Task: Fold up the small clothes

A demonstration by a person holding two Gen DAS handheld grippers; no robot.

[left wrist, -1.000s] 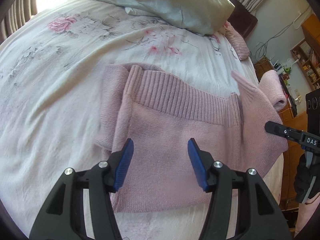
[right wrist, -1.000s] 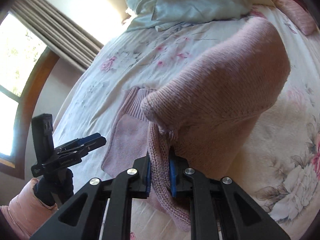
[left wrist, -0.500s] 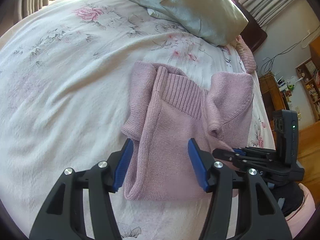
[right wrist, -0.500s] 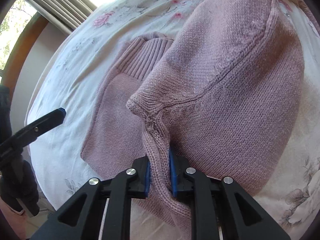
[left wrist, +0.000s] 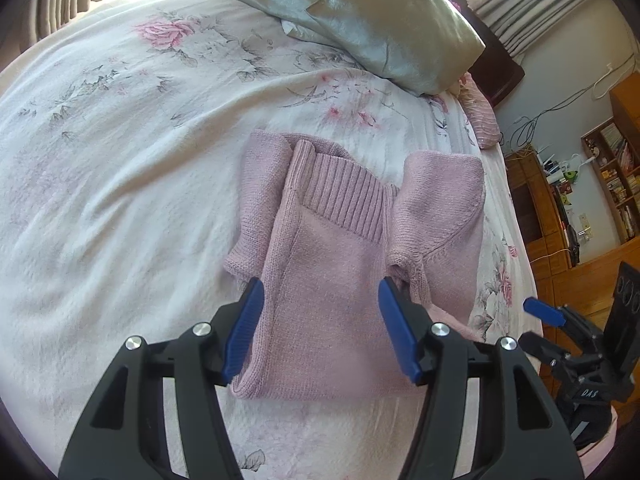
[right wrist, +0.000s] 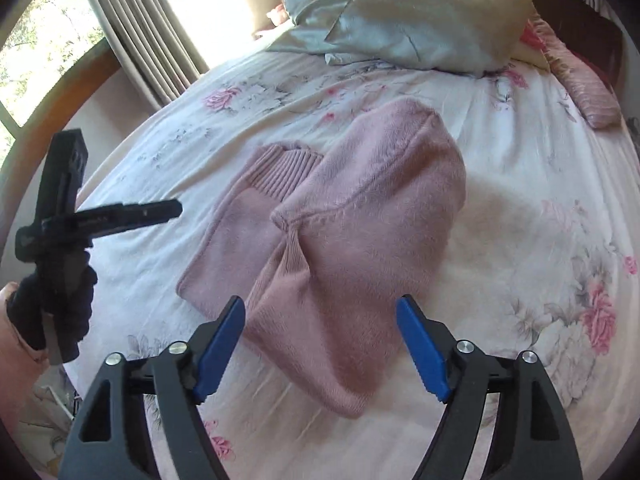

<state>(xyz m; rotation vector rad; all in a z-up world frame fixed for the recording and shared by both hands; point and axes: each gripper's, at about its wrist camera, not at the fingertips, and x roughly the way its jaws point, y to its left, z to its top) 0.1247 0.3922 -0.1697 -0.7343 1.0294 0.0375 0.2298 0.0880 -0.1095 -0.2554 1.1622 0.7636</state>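
Released since the earlier frame, the right side of the pink sweater now lies folded over the body; my right gripper, formerly clamped on that edge, stands wide open and holds nothing. Left gripper likewise wide open and holding nothing, hovering over the lower body. Sweater on the floral bedspread, mid-bed, ribbed collar toward 12 o'clock, both sides turned inward. Pillows at 1 o'clock, well apart. Judged step: the final fold — I would pinch the hem at its two 6 o'clock corners, lift evenly and carry it to the collar, keeping the turned-in sides flat. Containers: none on the bed — the only one in view is a wooden shelf unit at 3 o'clock, holding what look like books and small items.
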